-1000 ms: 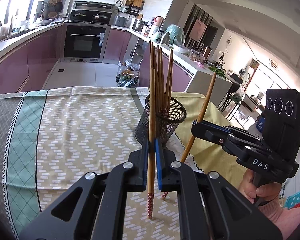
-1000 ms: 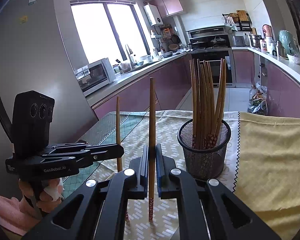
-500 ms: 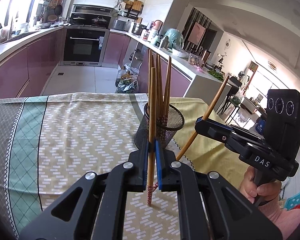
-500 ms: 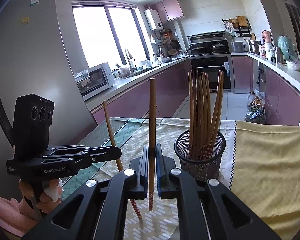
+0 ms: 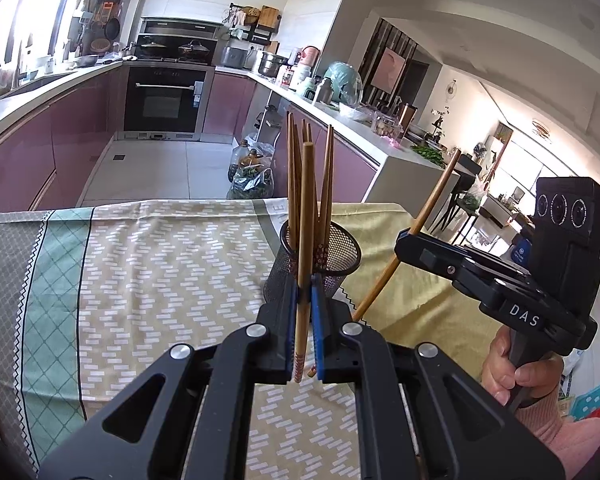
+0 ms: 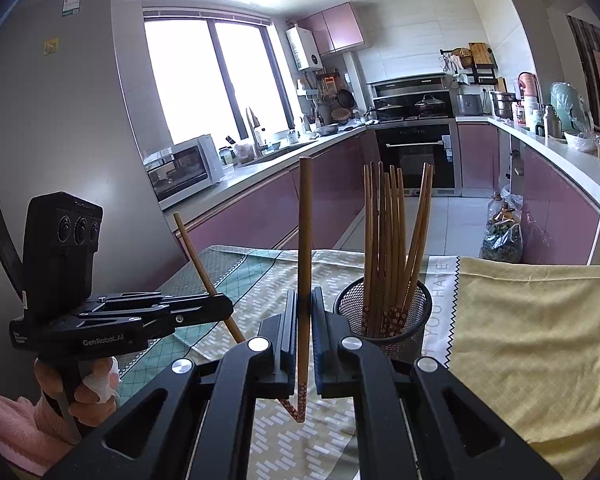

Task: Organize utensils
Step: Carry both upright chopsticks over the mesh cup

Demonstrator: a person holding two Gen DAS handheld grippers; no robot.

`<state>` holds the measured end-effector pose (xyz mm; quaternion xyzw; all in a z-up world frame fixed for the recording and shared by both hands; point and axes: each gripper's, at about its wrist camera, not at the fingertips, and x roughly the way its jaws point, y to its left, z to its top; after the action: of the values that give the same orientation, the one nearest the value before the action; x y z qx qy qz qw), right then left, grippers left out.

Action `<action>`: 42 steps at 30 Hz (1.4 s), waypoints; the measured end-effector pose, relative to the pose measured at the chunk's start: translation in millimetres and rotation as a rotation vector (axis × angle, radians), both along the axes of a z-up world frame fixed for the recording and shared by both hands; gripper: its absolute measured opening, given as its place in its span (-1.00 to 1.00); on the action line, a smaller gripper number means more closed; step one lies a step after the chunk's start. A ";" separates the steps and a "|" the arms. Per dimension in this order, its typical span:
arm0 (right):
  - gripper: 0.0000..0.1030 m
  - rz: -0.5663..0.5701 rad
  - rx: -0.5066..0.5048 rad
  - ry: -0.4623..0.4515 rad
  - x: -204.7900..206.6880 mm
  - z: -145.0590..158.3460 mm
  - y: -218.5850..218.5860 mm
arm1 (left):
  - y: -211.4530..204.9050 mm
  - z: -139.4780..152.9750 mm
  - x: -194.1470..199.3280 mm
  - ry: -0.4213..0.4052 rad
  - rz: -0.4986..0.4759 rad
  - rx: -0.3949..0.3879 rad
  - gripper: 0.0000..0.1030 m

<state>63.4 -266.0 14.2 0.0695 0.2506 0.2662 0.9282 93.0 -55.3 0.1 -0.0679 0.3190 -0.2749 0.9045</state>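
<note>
— So what does the left gripper hold?
— It pinches one wooden chopstick tight, standing straight up, flowery tip down.
— And the right gripper?
— Same thing. It squeezes its own chopstick, upright too.
— Where do the rest sit?
— A bunch of chopsticks stands in the black mesh cup. That cup rests on the patterned tablecloth, just past both grippers.
— Do the two held sticks touch the cup?
— No, both hang above the cloth, near the cup, their low tips close together
</note>
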 end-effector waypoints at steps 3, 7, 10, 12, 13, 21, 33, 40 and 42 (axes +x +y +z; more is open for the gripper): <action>-0.89 -0.005 0.001 -0.003 0.0 0.7 -2.2 | -0.1 0.7 1.0 -0.004 0.000 0.002 -0.85; -0.89 -0.011 0.002 -0.007 0.5 2.9 -3.8 | -1.5 1.2 3.0 -0.006 0.003 0.012 -0.85; -0.89 -0.012 0.002 -0.011 -0.7 4.1 -5.2 | -2.0 3.2 3.2 -0.010 0.002 0.013 -0.85; -0.89 -0.014 0.002 -0.015 -0.5 5.4 -4.9 | -2.2 5.3 3.3 -0.015 0.001 0.014 -0.85; -0.89 -0.014 0.000 -0.017 -0.5 6.2 -5.1 | -2.5 6.6 3.4 -0.017 0.001 0.016 -0.85; -0.89 -0.020 -0.004 -0.030 2.4 11.8 -7.1 | -6.4 14.1 3.7 -0.037 -0.002 0.027 -0.85; -0.89 -0.024 -0.011 -0.056 4.8 21.8 -10.7 | -12.4 25.4 5.3 -0.068 -0.014 0.039 -0.85; -0.89 -0.029 -0.009 -0.075 6.6 28.5 -14.0 | -14.8 31.9 5.3 -0.090 -0.019 0.040 -0.85; -0.89 -0.031 -0.008 -0.078 7.1 29.6 -13.9 | -16.0 34.2 5.1 -0.097 -0.020 0.040 -0.85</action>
<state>70.6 -280.0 43.8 0.0593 0.2144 0.2535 0.9414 98.0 -71.3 34.3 -0.0331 0.2810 -0.2805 0.9172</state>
